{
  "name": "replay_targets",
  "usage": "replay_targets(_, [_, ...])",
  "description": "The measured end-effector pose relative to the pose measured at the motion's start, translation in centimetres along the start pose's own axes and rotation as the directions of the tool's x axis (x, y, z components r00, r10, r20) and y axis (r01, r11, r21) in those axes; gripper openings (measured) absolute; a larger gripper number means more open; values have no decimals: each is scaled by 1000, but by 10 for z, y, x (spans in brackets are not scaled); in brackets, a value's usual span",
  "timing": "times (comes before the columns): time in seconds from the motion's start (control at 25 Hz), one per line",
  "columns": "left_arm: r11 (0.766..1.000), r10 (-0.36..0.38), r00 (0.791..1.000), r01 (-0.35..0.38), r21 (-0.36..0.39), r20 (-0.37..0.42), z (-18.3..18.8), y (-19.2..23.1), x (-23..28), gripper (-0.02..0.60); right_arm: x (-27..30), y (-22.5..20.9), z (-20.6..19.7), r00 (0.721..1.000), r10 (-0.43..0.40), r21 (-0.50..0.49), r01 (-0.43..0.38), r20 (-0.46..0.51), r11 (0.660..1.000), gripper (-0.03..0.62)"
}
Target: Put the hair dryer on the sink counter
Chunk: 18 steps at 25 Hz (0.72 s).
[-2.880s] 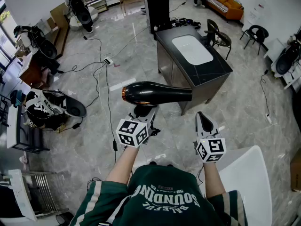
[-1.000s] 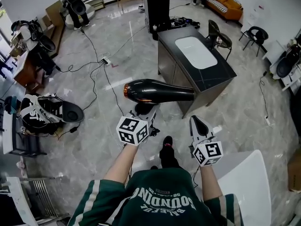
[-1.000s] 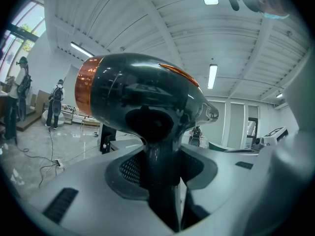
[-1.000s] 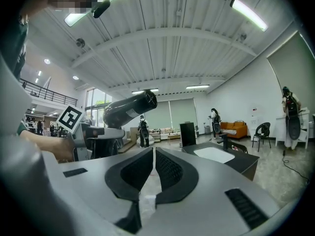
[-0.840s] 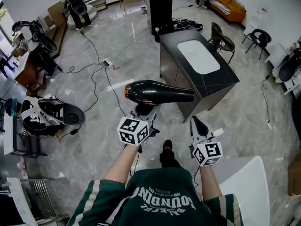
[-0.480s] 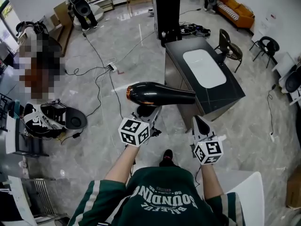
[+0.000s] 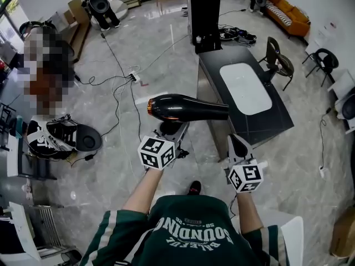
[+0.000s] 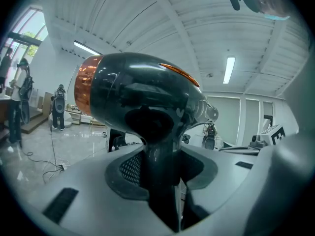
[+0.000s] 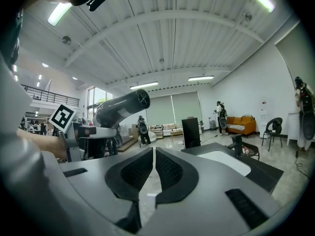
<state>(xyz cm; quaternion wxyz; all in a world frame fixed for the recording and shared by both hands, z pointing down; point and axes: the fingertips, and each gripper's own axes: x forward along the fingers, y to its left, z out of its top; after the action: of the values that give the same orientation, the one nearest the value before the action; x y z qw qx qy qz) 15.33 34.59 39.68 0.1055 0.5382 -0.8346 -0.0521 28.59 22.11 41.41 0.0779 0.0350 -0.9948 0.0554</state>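
The black hair dryer with a copper rear ring hangs level in the air, its nozzle pointing right toward the counter. My left gripper is shut on its handle from below. In the left gripper view the hair dryer fills the middle, with its handle clamped between the pads. My right gripper is shut and holds nothing, to the right of the dryer. The dark sink counter with a white basin stands just ahead. From the right gripper the sink counter shows at the right.
A tall black cabinet stands behind the counter. Cables run across the marble floor at the left. Dark chairs sit right of the counter, and black equipment lies at the left. A white tabletop is at the bottom right.
The sink counter has drawn nearer and now sits just beyond the dryer's nozzle. Both grippers have travelled forward together, the left still holding the hair dryer, the right still shut.
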Motion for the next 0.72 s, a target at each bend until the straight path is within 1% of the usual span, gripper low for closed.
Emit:
replay_targets(0.16, [1000, 26, 1000, -26, -12, -4, -1, 10, 18, 166, 18, -14, -4, 1000, 21, 4, -21, -18, 1000, 48])
replay_targets(0.4, [999, 48, 999, -48, -13, -5, 4, 24, 42, 166, 44, -35, -4, 999, 26, 20, -26, -26, 999, 48])
replay_targets(0.6, [999, 44, 999, -44, -12, 13, 16, 36, 67, 166, 65, -52, 2, 1000, 14, 24, -13, -17, 1000, 48])
replay_targets(0.72, [1000, 24, 1000, -24, -11, 14, 19, 43, 86, 166, 78, -62, 3, 1000, -4, 30, 4, -18, 1000, 48])
